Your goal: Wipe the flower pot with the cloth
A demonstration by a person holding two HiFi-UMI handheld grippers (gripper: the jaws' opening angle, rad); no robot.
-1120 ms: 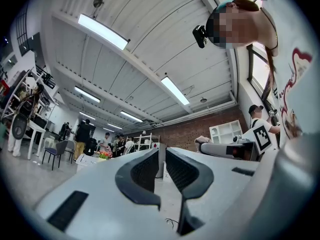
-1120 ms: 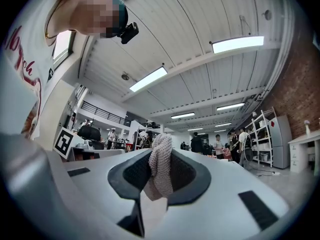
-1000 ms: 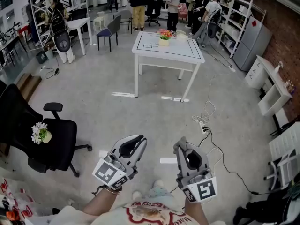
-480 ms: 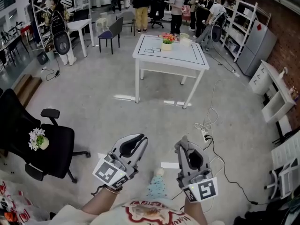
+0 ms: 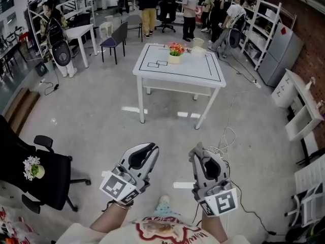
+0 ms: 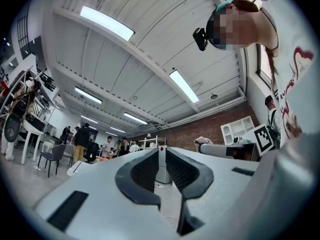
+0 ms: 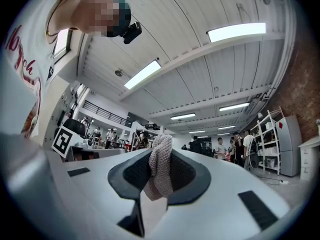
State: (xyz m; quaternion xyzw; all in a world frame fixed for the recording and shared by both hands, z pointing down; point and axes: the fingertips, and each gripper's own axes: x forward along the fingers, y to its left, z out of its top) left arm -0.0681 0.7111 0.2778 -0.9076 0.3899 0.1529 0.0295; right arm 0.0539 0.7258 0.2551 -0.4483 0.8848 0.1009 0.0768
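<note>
A small pot of orange and red flowers (image 5: 175, 51) stands near the far edge of a white table (image 5: 193, 72), well ahead of both grippers. My left gripper (image 5: 151, 148) is held low in front of me, its jaws shut with nothing between them (image 6: 161, 159). Beside it, my right gripper (image 5: 197, 153) is shut on a beige knitted cloth (image 7: 161, 170), which sticks up past the fingertips. From the left gripper view the cloth (image 6: 204, 140) shows at the right gripper's tip. Both grippers point toward the table from above the grey floor.
A black office chair (image 5: 53, 179) with a small white flower bunch (image 5: 31, 169) stands at lower left. Cables and a power strip (image 5: 223, 136) lie on the floor right of my path. Shelving (image 5: 300, 105) lines the right wall. Several people (image 5: 147, 4) stand beyond the table.
The white table and its flower pot have come nearer and lower in the head view. The black chair has slid off to the left. Both grippers keep the same pose and grip.
</note>
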